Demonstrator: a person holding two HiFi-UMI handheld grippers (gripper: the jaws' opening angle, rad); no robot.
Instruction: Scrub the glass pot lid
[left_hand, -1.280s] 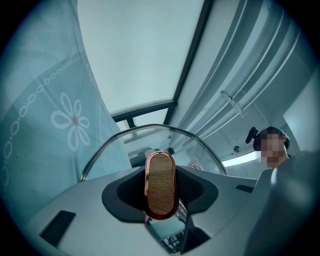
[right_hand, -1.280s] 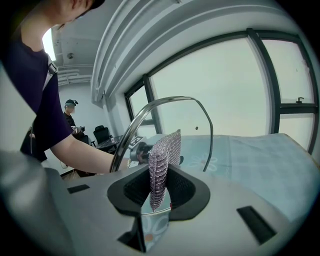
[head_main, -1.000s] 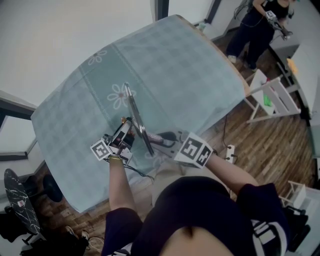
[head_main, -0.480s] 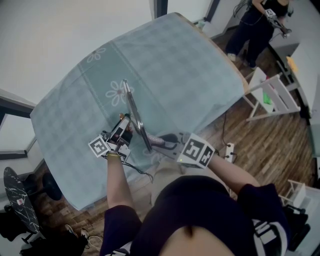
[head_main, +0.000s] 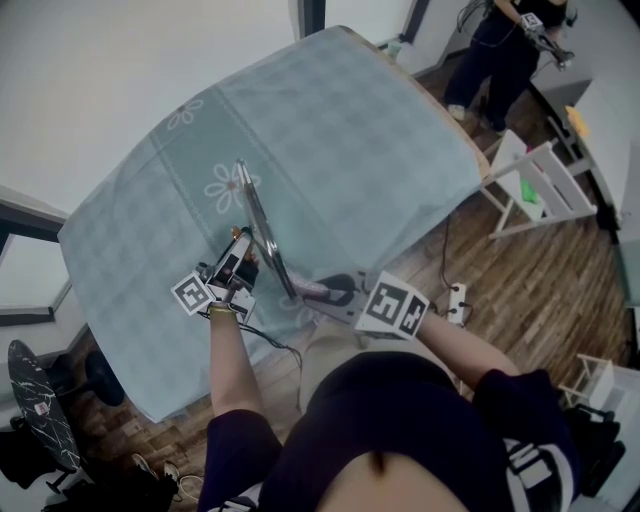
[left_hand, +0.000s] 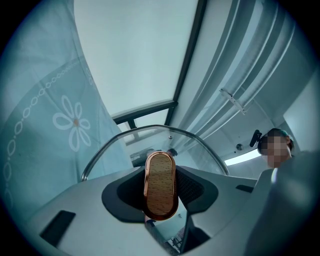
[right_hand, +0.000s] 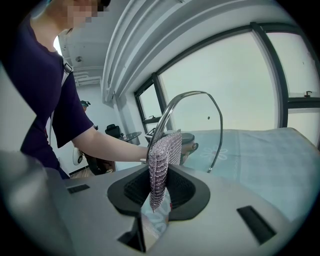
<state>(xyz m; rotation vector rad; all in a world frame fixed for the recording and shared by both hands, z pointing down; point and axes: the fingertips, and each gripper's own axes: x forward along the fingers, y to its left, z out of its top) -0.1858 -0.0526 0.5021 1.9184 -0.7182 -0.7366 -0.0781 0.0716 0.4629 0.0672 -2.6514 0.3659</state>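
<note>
Your right claw (right_hand: 159, 189), clamped on a knitted metal-mesh scourer (right_hand: 164, 152), has slid slightly along the glass lid (head_main: 258, 225), so scrubbing looks under way. Your left claw (left_hand: 160, 192) grips the oval wooden knob (left_hand: 160, 175), holding the round, steel-rimmed lid on edge above the desk (head_main: 350, 130), pointing to 11 o'clock.

Glass pot lid (head_main: 257, 232): clear glass, metal rim, stood on edge over the tabletop (head_main: 350, 120). Its wood-faced, copper-rimmed knob (left_hand: 160, 186) was clamped in the left gripper (head_main: 243, 258). Silvery mesh scrubber (right_hand: 161, 165), pinched in the right gripper (right_hand: 158, 191), lay against the lid's rim.
</note>
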